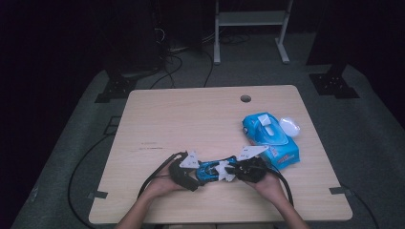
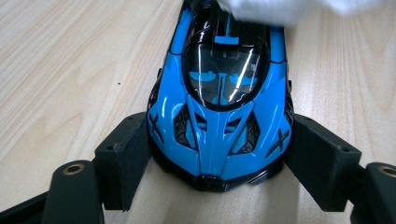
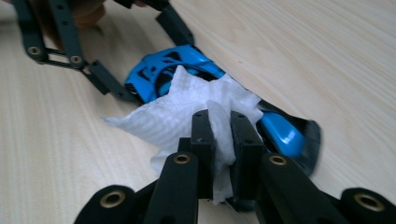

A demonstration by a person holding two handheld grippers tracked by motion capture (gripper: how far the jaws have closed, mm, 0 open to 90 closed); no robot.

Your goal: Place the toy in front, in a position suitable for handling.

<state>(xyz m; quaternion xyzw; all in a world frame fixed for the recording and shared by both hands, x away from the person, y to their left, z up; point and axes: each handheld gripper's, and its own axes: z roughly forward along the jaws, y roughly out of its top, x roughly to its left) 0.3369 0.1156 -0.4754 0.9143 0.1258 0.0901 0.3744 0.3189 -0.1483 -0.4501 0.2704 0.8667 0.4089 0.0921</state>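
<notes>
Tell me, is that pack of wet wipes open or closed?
Open. On the blue wipes pack, the white lid is flipped back to the side, and a white wipe sticks up from the opening.

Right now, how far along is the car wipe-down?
Done: wipe pulled from the pack, left tool clamps the blue toy car at its nose. In hand: right tool presses the wipe on the car's rear. Left: the front half.

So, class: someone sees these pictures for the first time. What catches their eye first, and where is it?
The glossy blue toy car near the table's front edge, its nose clamped between the left gripper's pads. Next, the white wipe pinched in the right gripper, lying over the car's body. Farther right sits a blue pack of wipes.
</notes>
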